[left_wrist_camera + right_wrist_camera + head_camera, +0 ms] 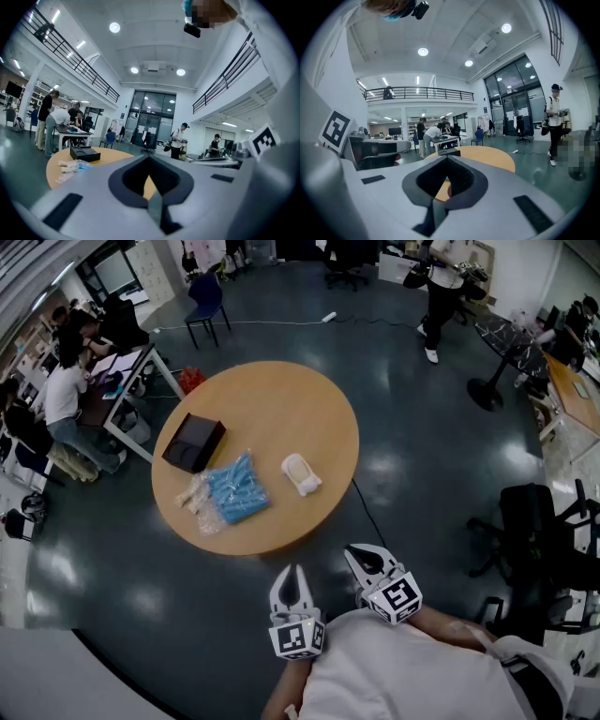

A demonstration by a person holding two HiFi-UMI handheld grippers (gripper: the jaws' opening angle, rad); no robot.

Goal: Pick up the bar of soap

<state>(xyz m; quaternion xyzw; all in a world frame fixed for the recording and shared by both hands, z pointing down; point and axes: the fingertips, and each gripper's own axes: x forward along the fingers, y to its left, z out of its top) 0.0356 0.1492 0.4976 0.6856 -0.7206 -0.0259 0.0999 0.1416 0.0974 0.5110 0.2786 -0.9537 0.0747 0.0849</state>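
Observation:
The bar of soap [301, 473] is white and lies on the right part of the round wooden table [281, 399], with nothing touching it. Both grippers hang close to my body, off the table's near edge. My left gripper [293, 574] has its jaws closed to a point with nothing between them. My right gripper [361, 554] is likewise shut and empty. In the left gripper view my left gripper [150, 159] points at the table [112, 157] from a low height. The soap is hidden in both gripper views.
On the table also lie a black box [193, 442], a blue packet [236, 488] and clear packets [195, 495]. A cable [370, 512] runs over the floor by the table. Seated people at a desk [112, 371] are left; a black office chair [544, 531] is right.

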